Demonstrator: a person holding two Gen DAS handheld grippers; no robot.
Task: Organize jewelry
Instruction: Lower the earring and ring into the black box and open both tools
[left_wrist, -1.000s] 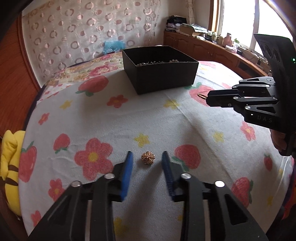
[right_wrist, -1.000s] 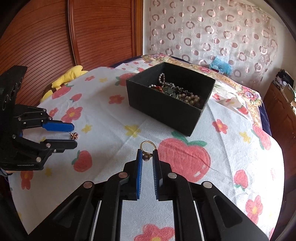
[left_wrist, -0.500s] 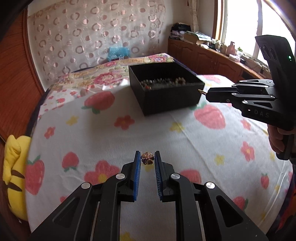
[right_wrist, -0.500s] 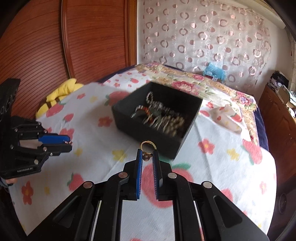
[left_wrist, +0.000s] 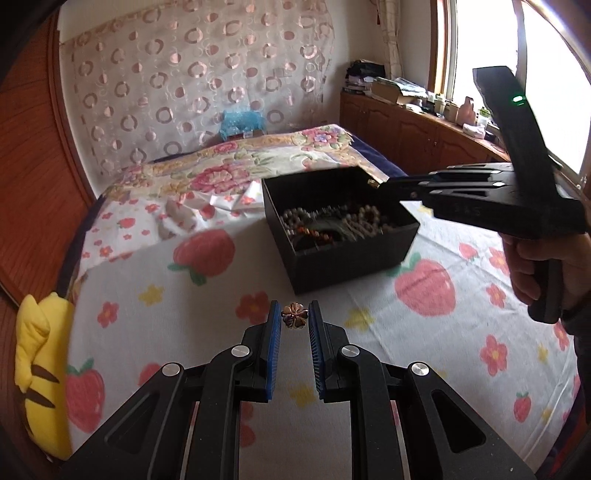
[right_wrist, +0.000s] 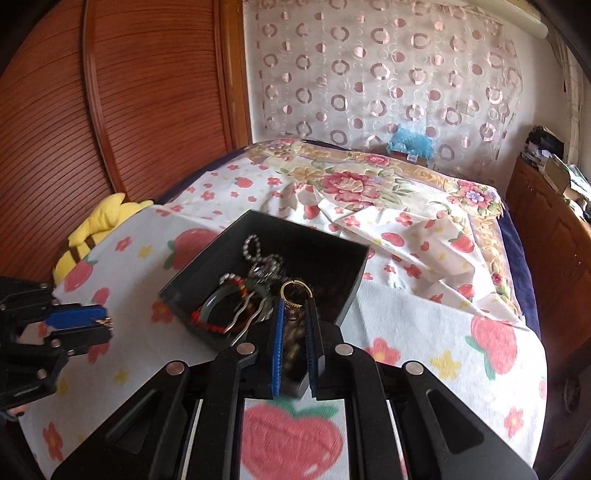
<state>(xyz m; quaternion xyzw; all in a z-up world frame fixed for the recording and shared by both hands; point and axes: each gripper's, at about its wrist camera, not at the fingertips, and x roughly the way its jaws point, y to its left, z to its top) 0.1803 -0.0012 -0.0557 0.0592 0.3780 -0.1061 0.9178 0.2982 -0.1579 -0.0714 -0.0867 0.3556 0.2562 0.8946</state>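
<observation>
A yellow soft toy (left_wrist: 37, 373) was seen far off to the left of the left gripper (left_wrist: 294, 320), at the edge of the flowered bed cloth (left_wrist: 184, 295). The left gripper was pinched shut on a small gold flower charm (left_wrist: 294, 319), which was held up between its blue pads (left_wrist: 274, 334), above the cloth. The black box (left_wrist: 354, 258) was ahead of it and a little to its right, not yet reached. Beads and bangles were piled inside.

Further right, the right gripper (right_wrist: 295, 314) was closed on a gold ring (right_wrist: 295, 290). The ring was held by its lower part, right over the open box, with most of the loop poking out past the pad tips.

Trouble could come from here. The charm was tiny and was gripped only near the pad tips, so it could be dropped onto the busy cloth if the gripper were shaken on the way. The ring could be let go too soon near the front wall and could bounce out.
</observation>
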